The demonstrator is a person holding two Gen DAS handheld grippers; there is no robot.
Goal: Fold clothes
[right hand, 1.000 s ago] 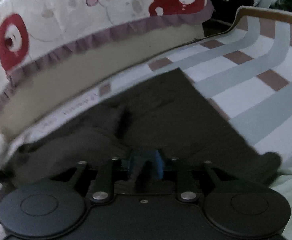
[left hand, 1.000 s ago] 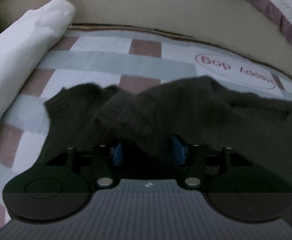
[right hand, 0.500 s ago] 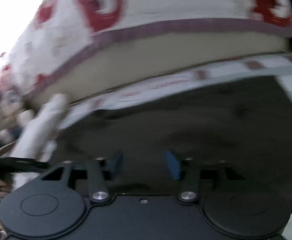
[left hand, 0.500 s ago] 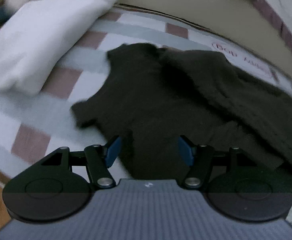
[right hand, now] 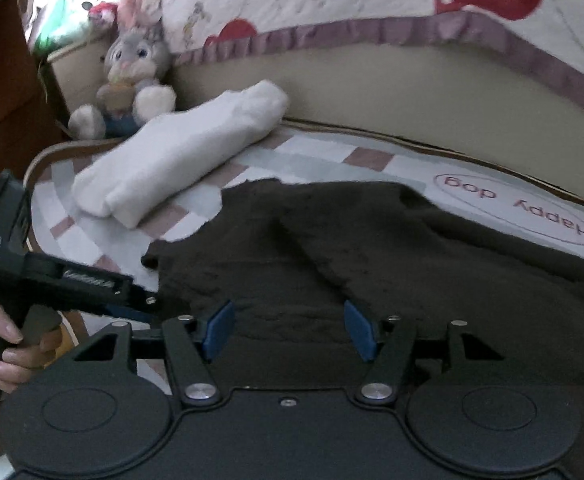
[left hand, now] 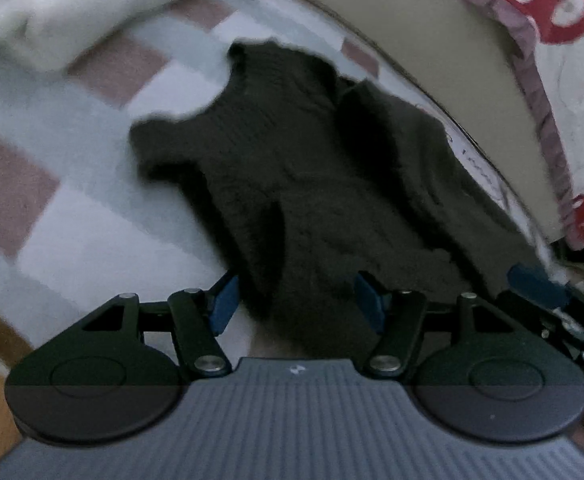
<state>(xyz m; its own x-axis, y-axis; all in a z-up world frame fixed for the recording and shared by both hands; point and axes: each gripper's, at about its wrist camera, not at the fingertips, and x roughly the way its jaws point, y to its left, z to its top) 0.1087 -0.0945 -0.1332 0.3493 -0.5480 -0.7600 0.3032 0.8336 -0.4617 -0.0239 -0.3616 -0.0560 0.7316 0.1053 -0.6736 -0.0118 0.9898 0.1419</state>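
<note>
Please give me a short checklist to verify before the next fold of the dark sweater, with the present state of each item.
1. Left gripper open: ok, its blue fingers stand apart with nothing clamped.
2. Right gripper open: ok, fingers apart.
3. Dark sweater lying on the checked mat: ok, though a fold runs across its middle.
4. Near edge of the sweater between the left fingers: ok, cloth sits in the gap.
5. Folded white garment apart from the sweater: ok, mat shows between them.
6. Sweater's right end straight: cannot tell, it runs out of view.
</note>
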